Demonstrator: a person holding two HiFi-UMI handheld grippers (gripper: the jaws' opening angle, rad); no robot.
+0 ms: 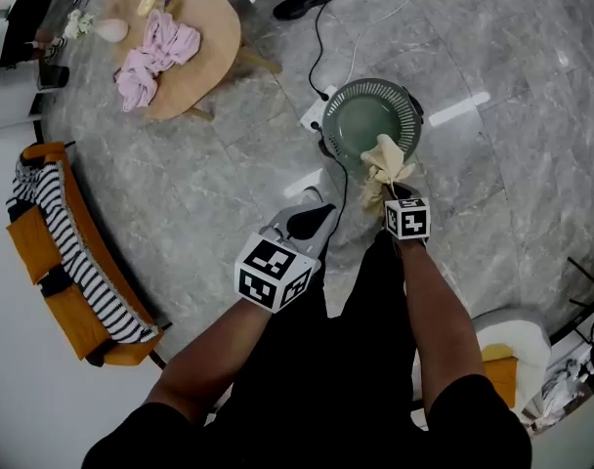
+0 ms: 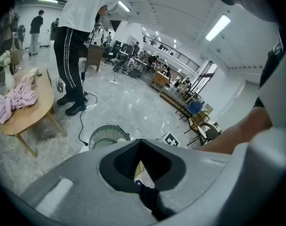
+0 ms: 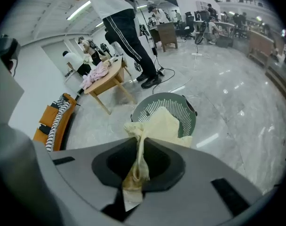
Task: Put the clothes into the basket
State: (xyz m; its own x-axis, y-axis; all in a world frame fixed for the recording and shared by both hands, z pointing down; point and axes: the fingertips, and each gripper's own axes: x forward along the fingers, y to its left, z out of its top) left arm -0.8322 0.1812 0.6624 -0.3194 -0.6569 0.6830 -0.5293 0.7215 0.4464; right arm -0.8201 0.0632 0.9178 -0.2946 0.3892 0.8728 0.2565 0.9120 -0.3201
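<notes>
Cream and limp, wrung to a twist: cloth (image 1: pixel 383 169) in the head view, clamped in the right gripper (image 1: pixel 395 195), hanging over the near rim of the green basket (image 1: pixel 348 101) on the floor. Left gripper (image 1: pixel 312 225) just to the left, closed on nothing.

Left gripper view: jaws together, nothing between.

Right gripper view: jaws tight on a thin neck of fabric, loose bulk spilling toward the basket.

Likely slip: let go this close to the rim, could drape over the edge or slide to the floor.
</notes>
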